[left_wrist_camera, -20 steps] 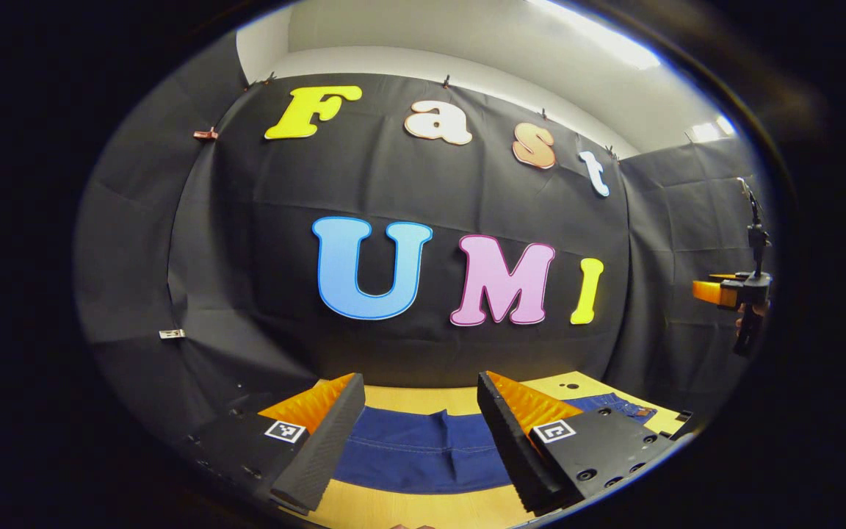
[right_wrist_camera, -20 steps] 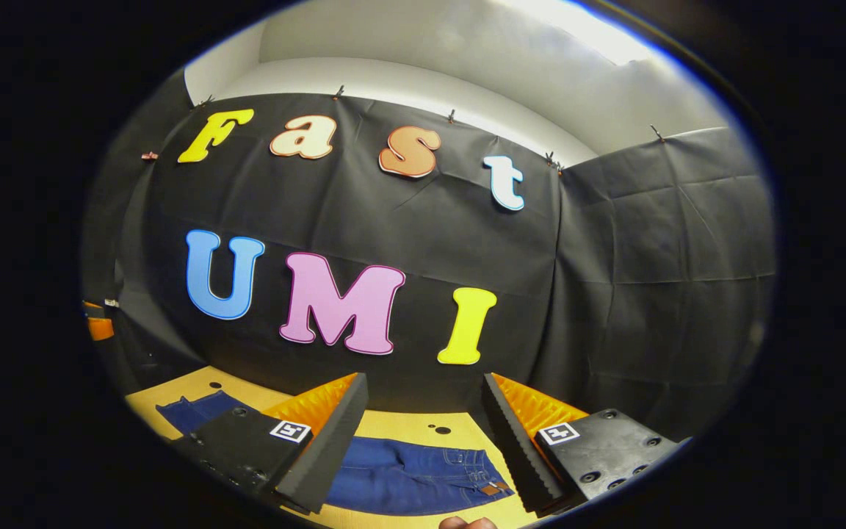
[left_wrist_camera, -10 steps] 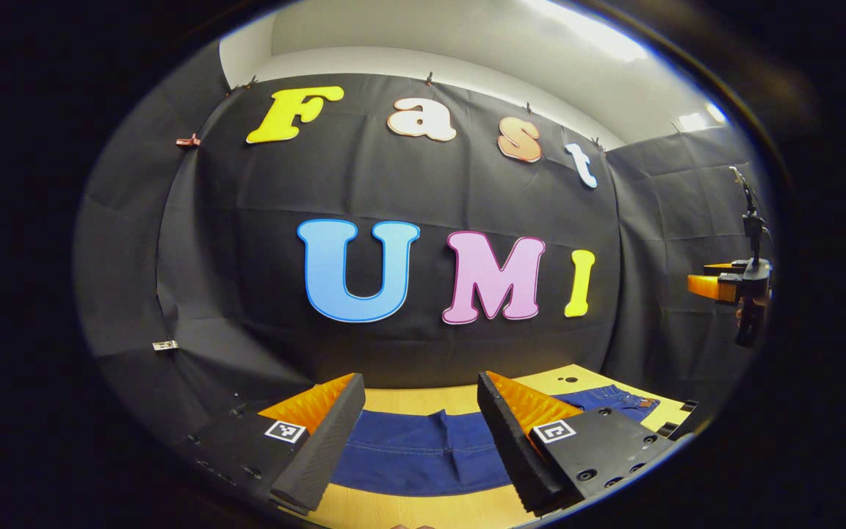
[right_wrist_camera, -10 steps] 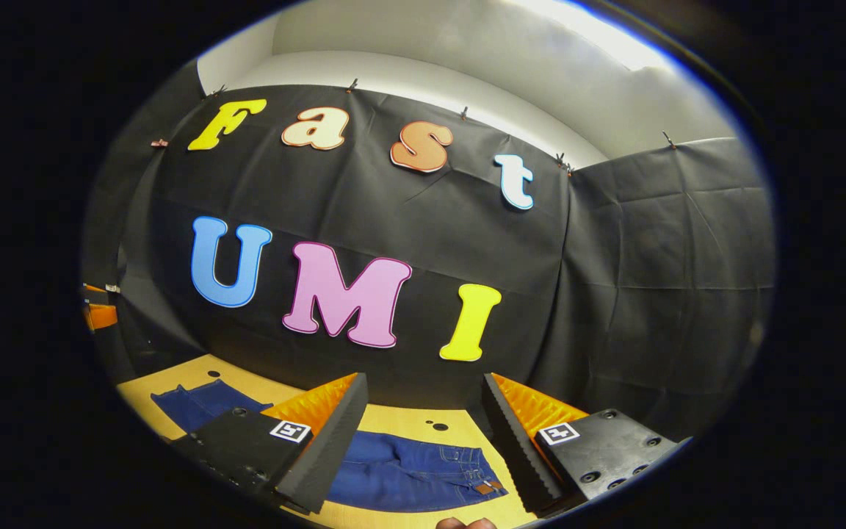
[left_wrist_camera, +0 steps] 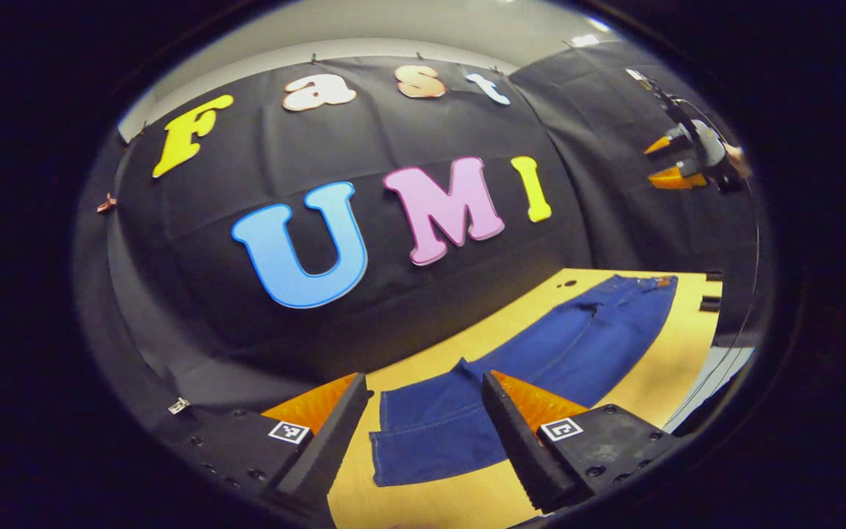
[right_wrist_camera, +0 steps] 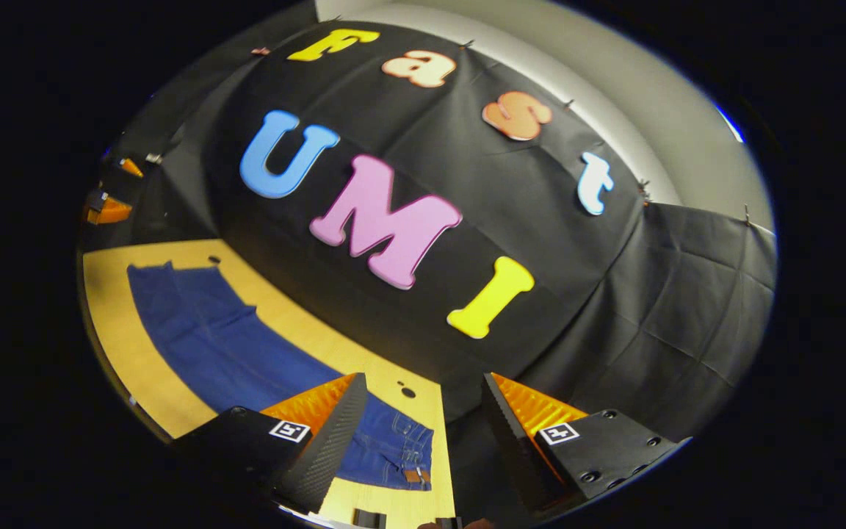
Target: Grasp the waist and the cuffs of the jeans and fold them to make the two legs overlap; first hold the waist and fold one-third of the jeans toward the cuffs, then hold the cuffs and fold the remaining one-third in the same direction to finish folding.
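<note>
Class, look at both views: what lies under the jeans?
The jeans lie spread flat on a yellow wooden table, which shows bare on all sides of them. Whatever is beneath the cloth itself is covered. Both tongs are above, apart from the jeans.

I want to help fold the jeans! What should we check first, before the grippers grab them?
1. Jeans lie flat along the table: ok.
2. Legs already overlapped: cannot tell.
3. Left gripper jaws open, nothing held: ok.
4. Right gripper jaws open, nothing held: ok.
5. Left gripper is at the cuffs: ok, they lie just ahead between its jaws.
6. Right gripper is at the waist: ok, though it sits nearer one finger, so it probably needs centring.
</note>
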`<act>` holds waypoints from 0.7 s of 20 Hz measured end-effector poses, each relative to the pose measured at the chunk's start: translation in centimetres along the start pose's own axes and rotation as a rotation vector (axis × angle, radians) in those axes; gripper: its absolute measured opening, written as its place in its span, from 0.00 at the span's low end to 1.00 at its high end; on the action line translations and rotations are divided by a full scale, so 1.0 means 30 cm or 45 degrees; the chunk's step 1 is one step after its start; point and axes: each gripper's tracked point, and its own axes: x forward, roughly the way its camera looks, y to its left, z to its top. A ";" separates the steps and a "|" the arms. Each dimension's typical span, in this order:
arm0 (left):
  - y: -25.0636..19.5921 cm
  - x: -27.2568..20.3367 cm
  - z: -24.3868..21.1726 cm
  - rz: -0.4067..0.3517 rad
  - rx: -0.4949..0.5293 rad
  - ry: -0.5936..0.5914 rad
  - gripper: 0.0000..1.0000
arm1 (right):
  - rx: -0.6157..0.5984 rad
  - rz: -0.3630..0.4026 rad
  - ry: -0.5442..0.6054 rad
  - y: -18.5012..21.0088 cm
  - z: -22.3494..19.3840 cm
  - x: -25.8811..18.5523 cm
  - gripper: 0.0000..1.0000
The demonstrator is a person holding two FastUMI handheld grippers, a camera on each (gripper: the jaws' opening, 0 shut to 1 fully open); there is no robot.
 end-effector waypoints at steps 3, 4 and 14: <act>-0.091 0.095 -0.197 -0.157 0.209 0.151 0.98 | -0.185 0.092 0.075 0.083 -0.177 0.076 0.96; -0.110 0.133 -0.257 -0.208 0.271 0.190 0.98 | -0.230 0.121 0.084 0.110 -0.237 0.110 0.97; -0.048 0.311 -0.788 -0.622 0.825 0.659 0.98 | -0.517 0.500 0.323 0.342 -0.771 0.377 0.97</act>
